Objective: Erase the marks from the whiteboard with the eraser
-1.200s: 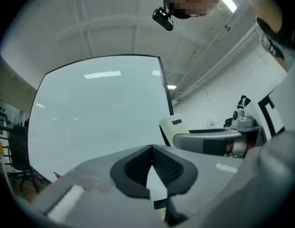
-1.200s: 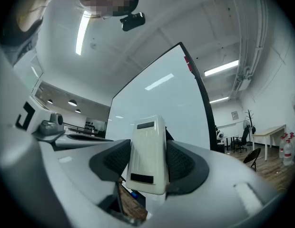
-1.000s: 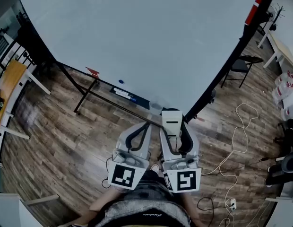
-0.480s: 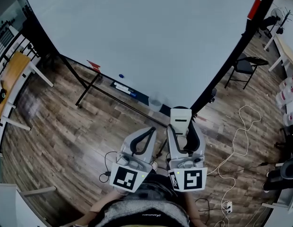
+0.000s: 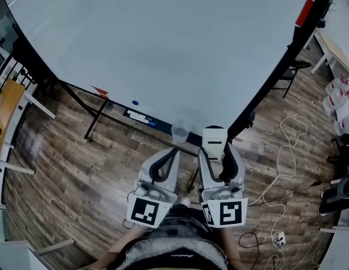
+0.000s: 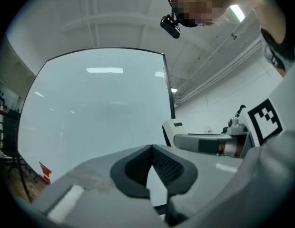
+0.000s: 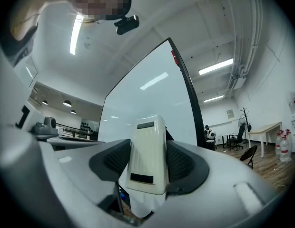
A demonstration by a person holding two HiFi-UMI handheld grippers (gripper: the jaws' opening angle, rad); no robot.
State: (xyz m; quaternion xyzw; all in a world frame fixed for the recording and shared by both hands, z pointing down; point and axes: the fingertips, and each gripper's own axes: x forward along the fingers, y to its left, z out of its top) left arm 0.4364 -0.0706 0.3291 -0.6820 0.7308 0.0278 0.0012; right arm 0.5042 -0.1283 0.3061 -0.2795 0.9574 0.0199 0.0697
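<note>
Whiteboard [image 5: 163,44] looms larger; right tool [image 5: 218,156] still clamps eraser [image 5: 214,138].

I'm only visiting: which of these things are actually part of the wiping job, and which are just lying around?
Part of the job:
whiteboard
eraser, clamped in the jaws of the right gripper
left gripper, shut and empty

Just lying about:
pens and clear cup below the board
folding chair
floor cables
water bottles
</note>
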